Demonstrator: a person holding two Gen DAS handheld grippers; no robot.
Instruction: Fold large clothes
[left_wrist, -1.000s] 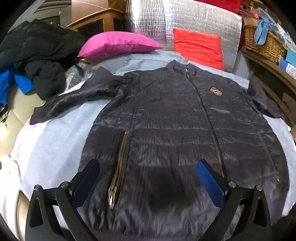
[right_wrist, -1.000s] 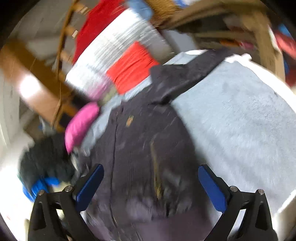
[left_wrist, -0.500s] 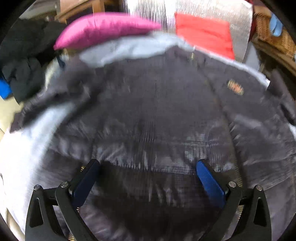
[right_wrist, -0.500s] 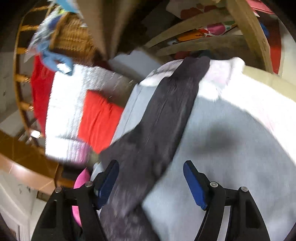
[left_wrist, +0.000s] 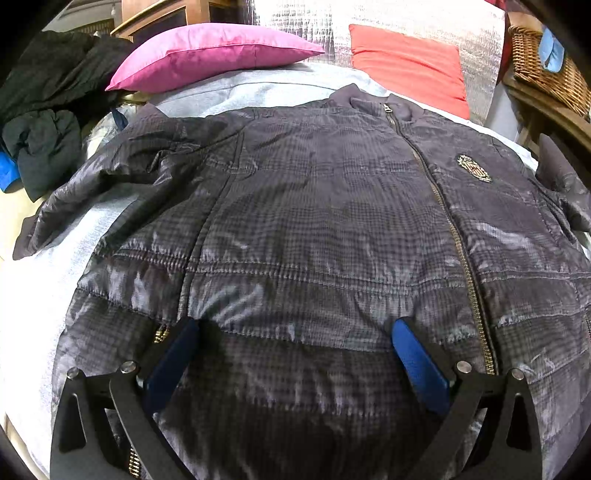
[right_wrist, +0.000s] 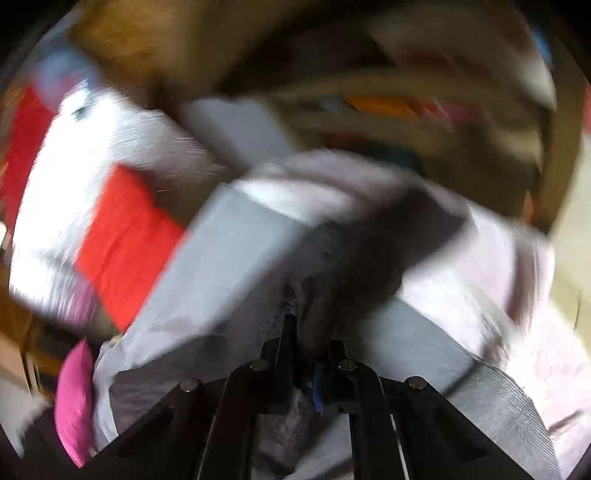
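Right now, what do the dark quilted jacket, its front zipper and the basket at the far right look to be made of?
Dark quilted jacket: probably thin nylon or polyester shell with light padding; it has a slight sheen, fine check pattern and stitched horizontal channels. Front zipper: looks like metal with a brass tone; individual teeth glint. Woven basket: wicker or rattan, judging by the tan interlaced strands.

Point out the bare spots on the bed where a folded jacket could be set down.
Bare grey sheet lies along the jacket's side under its spread sleeve, and in a narrow strip between collar and pink pillow. Crowded: the dark clothes pile beyond that sleeve, and the pillows at the head.
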